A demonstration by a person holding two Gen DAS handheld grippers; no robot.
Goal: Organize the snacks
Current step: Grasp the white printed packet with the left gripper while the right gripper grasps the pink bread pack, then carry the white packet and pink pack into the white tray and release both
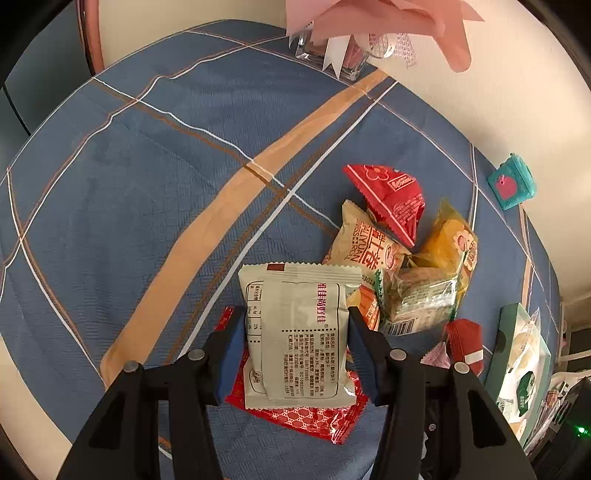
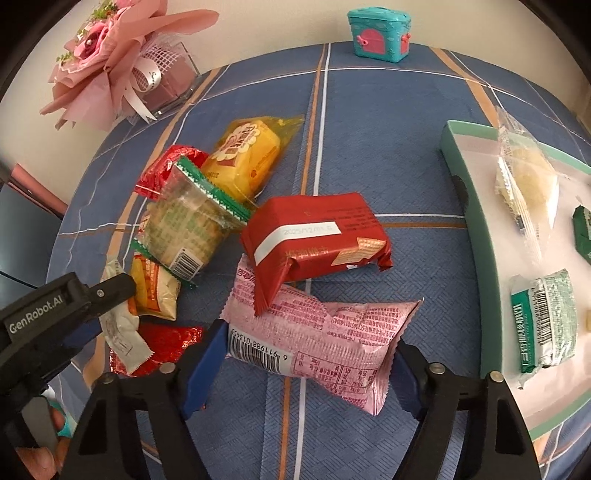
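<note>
My left gripper (image 1: 297,332) is shut on a beige snack packet (image 1: 299,332), its blue pads pressed against both sides; it also shows in the right wrist view (image 2: 122,332). Under it lies a red patterned packet (image 1: 306,415). My right gripper (image 2: 308,354) has its jaws around a pink snack packet (image 2: 317,332), pads touching its ends. A red wafer pack (image 2: 314,236) rests partly on the pink packet. A pile of snacks holds a yellow pack (image 2: 243,151) and a green-edged clear pack (image 2: 188,225).
A teal-rimmed white tray (image 2: 476,229) at the right holds several wrapped snacks. A teal toy chest (image 2: 380,33) stands at the back. A pink bouquet (image 2: 110,62) in a clear box sits back left. The table wears a blue plaid cloth (image 1: 147,184).
</note>
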